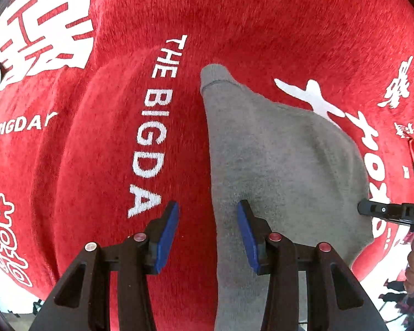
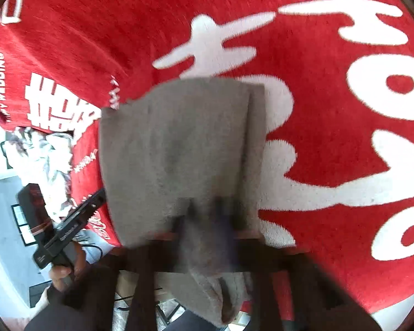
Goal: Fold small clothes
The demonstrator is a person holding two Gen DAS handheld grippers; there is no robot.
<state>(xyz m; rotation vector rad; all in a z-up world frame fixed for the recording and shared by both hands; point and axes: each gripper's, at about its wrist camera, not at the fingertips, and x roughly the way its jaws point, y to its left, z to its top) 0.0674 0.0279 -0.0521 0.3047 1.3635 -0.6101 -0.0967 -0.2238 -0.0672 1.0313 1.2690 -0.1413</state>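
A small grey garment (image 1: 276, 151) lies flat on a red blanket (image 1: 96, 165) with white lettering. My left gripper (image 1: 208, 204) points down over the garment's left edge; its blue pads (image 1: 167, 237) stand apart, one over the blanket and one over the grey cloth, pressing nothing. The right gripper's tip (image 1: 372, 209) reaches the garment's right edge. In the blurred right wrist view, the right gripper (image 2: 207, 215) is shut on the near edge of the grey garment (image 2: 174, 143), and cloth bunches below its fingers. The left gripper (image 2: 77, 218) shows at the garment's left side.
The red blanket (image 2: 331, 127) covers the whole work surface, with a raised fold at the left (image 1: 77, 127). A crumpled white cloth (image 2: 41, 149) lies beyond the blanket's edge over a pale floor. A hand (image 2: 63, 273) holds the left gripper's handle.
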